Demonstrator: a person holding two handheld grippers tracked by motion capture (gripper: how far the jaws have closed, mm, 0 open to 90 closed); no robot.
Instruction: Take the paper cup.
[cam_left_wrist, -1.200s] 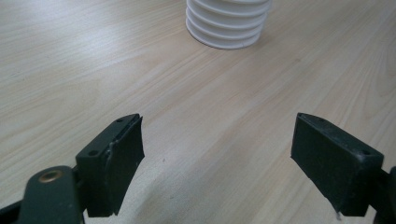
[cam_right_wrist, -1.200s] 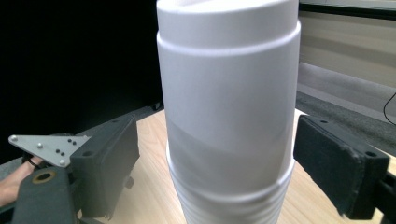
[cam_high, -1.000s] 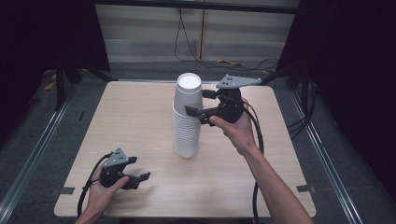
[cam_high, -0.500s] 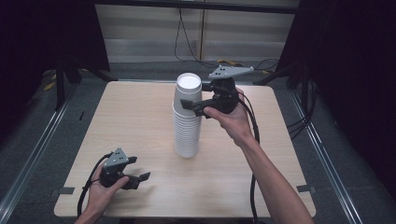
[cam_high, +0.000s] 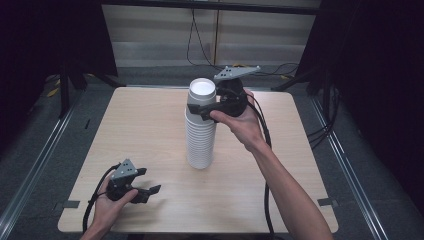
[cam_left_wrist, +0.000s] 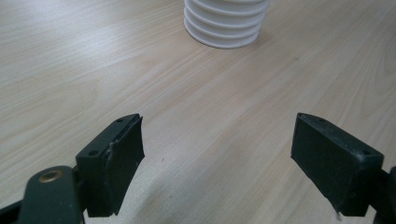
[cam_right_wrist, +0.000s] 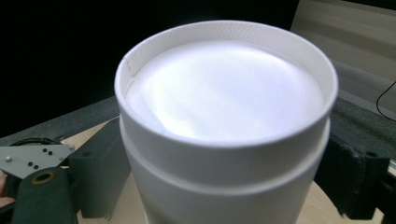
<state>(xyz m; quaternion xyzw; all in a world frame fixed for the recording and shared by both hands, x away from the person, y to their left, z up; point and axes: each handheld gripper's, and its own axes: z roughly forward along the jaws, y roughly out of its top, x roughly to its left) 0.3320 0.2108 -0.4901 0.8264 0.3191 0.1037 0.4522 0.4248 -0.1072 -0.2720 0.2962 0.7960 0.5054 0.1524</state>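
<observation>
Work on a tall stack of white paper cups (cam_high: 200, 145) looks to us to be at its very start: no cup stands loose anywhere on the table, so taking the top cup off and setting it down are both left to do.

Dark curtains close in the room on both sides. A pale panelled wall runs along the back, with black cables lying on the grey floor below it. Metal rails run along the floor at either side.

We look down on a light wooden table (cam_high: 150, 130) with rounded corners. Its top is bare apart from the cups. The stack stands upright at about the table's middle.

From the bottom of the high view come a person's two forearms. The right gripper (cam_high: 202, 107) is raised to the head of the stack, its jaws standing either side of the uppermost cups, just under the top cup (cam_high: 202, 92). We cannot tell whether the pads press on the cup wall or only flank it.

The left gripper (cam_high: 147, 187) rests low near the table's front left corner, well apart from the stack. Its jaws stand a little apart, with only bare wood between them.
</observation>
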